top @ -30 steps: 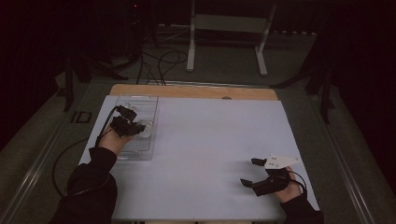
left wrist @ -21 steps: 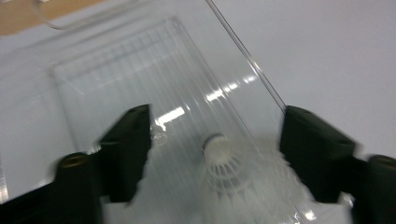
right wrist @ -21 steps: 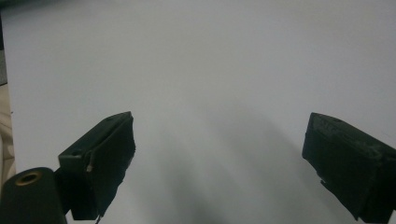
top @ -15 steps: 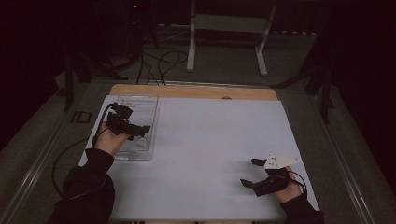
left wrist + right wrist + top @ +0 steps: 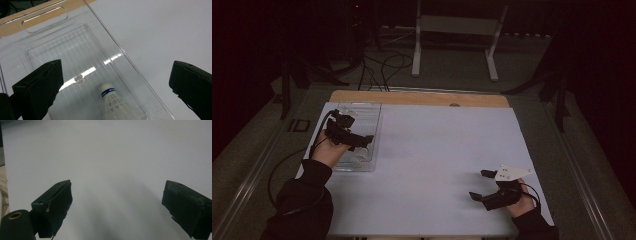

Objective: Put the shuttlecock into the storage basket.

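Shuttlecock (image 5: 117, 106) lying inside the clear tray (image 5: 130, 62), cork end up the tray (placing looks done). Left gripper (image 5: 112, 85) just above it, jaws newly sprung wide, nothing between the pads. Right gripper (image 5: 484, 185) well apart on bare white table (image 5: 437, 150), jaws wide, empty. Left to do: withdrawing only, seemingly.

the white table (image 5: 437, 165) between the two hands is left bare. passage at the left is blocked by the clear tray (image 5: 371, 131) walls.
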A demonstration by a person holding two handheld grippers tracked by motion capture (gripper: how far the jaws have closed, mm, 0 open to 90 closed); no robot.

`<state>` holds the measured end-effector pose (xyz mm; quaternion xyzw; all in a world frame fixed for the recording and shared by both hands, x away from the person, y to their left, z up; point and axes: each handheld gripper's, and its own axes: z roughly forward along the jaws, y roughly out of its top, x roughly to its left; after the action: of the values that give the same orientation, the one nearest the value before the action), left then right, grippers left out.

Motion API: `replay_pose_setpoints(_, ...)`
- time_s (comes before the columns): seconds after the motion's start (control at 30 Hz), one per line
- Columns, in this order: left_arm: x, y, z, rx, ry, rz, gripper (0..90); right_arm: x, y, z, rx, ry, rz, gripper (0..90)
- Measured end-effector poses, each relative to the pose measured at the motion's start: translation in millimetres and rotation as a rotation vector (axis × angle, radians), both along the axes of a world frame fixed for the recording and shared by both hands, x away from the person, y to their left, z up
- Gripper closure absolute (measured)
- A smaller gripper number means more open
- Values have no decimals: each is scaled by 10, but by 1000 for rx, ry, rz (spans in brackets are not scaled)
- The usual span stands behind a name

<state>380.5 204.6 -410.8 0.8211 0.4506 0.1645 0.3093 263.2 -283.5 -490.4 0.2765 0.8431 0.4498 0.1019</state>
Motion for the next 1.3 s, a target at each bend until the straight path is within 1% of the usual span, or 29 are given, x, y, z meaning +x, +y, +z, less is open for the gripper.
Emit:
replay_pose_setpoints(0.07,-7,-12,12,4,-5,-4,0,0,1,1,1,0,1,91)
replay_pose_setpoints(0.27,-19,-45,43,-11,-9,-15,0,-2,1,-3,-2,-1,2,91)
replay_pose_setpoints(0.3,-23,-53,45,-16,-9,-21,0,-3,1,-3,0,1,3,91)
replay_pose_setpoints(0.47,-52,-133,60,-9,-15,-51,0,-2,1,-5,1,2,4,91)
replay_pose_setpoints(0.5,-53,-142,61,-16,-12,-61,0,-3,1,-3,-4,1,4,91)
replay_pose_setpoints(0.57,-55,-165,58,-20,-4,-74,0,-3,-2,-3,2,-1,4,91)
replay_pose_setpoints(0.67,-63,-193,43,-41,-13,-90,0,-5,-7,-2,3,-2,3,91)
replay_pose_setpoints(0.7,-71,-209,38,-54,-18,-103,0,-6,-8,-1,5,-1,3,91)
replay_pose_setpoints(0.8,-89,-244,38,-71,-27,-138,0,-6,-7,-2,5,-2,3,91)
replay_pose_setpoints(0.87,-110,-276,43,-75,-52,-169,0,-5,-6,-2,0,-4,4,91)
replay_pose_setpoints(0.93,-117,-309,42,-60,-56,-179,0,-6,-8,-2,3,-2,4,91)
replay_pose_setpoints(0.97,-129,-323,44,-69,-82,-190,0,-5,-8,-3,0,-3,4,91)
replay_pose_setpoints(1.0,-134,-331,45,-85,-88,-200,0,-5,-6,-3,0,-3,4,91)
replay_pose_setpoints(1.03,-137,-342,43,-106,-89,-226,0,-5,-7,-4,2,-3,5,91)
replay_pose_setpoints(1.17,-162,-405,24,-104,-107,-268,0,-5,-11,-3,1,0,3,91)
replay_pose_setpoints(1.27,-189,-472,8,-106,-102,-306,0,-5,-8,-4,2,0,3,91)
replay_pose_setpoints(1.3,-195,-491,7,-104,-95,-315,0,-4,-7,-6,4,1,4,91)
